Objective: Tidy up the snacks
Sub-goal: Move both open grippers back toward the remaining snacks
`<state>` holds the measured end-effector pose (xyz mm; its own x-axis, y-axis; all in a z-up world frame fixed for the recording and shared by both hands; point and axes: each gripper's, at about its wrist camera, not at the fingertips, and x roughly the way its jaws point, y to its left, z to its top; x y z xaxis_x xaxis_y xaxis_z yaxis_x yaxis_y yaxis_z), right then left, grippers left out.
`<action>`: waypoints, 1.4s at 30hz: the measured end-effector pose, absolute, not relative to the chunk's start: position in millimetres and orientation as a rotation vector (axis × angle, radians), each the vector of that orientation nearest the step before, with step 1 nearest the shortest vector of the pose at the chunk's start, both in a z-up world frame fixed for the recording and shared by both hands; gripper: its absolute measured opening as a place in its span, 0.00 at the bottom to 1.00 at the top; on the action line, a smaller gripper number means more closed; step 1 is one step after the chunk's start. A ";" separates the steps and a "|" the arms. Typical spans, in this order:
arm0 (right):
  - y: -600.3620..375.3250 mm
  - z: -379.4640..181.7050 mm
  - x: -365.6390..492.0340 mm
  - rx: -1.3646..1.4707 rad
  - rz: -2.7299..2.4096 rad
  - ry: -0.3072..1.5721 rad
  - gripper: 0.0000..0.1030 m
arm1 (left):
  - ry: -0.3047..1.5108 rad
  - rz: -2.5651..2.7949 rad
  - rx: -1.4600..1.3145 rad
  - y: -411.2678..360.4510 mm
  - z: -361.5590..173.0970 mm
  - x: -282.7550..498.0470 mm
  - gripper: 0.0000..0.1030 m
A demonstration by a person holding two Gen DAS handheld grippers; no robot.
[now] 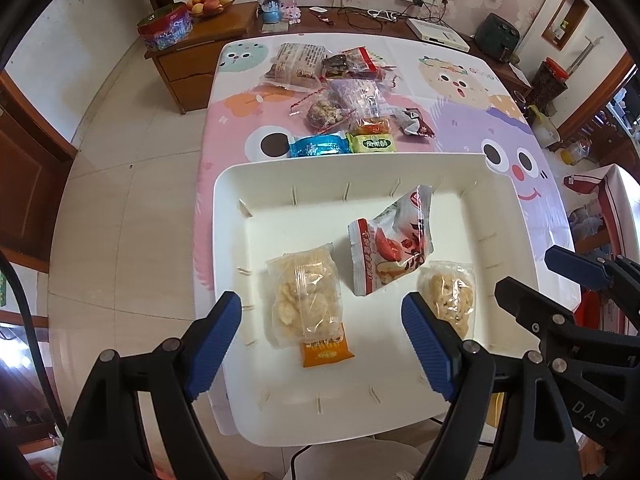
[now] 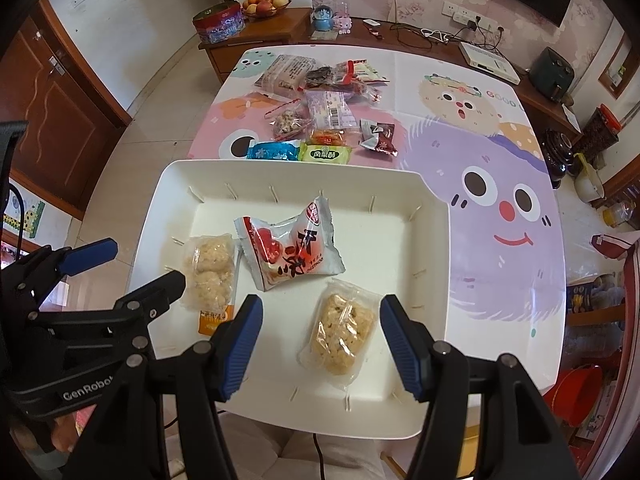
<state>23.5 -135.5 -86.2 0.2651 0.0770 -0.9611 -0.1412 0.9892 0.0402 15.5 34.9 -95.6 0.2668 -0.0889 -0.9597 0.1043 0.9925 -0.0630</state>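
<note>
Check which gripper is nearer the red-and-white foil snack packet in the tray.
Roughly equal: the left gripper hovers below-left of the red-and-white foil snack packet; the right gripper below-right. Both open.

Matt white plastic tray point(image 1: 516, 216) — glossy clear-film snack packets point(image 2: 338, 334); smooth, shiny printed tablecloth point(image 2: 480, 152); polished wood cabinet point(image 1: 192, 56).

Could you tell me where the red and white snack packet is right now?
The red and white snack packet lies inside the white tray, near its middle, between the two clear rice-cracker packs.
</note>
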 end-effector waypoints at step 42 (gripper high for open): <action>-165.1 9.1 170.2 -0.075 0.191 0.967 0.60 | 0.990 0.010 0.044 33.1 -16.3 164.1 0.85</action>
<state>170.2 -165.1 9.1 0.5528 0.1284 -0.8234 -0.1950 0.9806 0.0220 164.1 33.1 -16.3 0.5491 0.0282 -0.8353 0.0121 0.9991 0.0416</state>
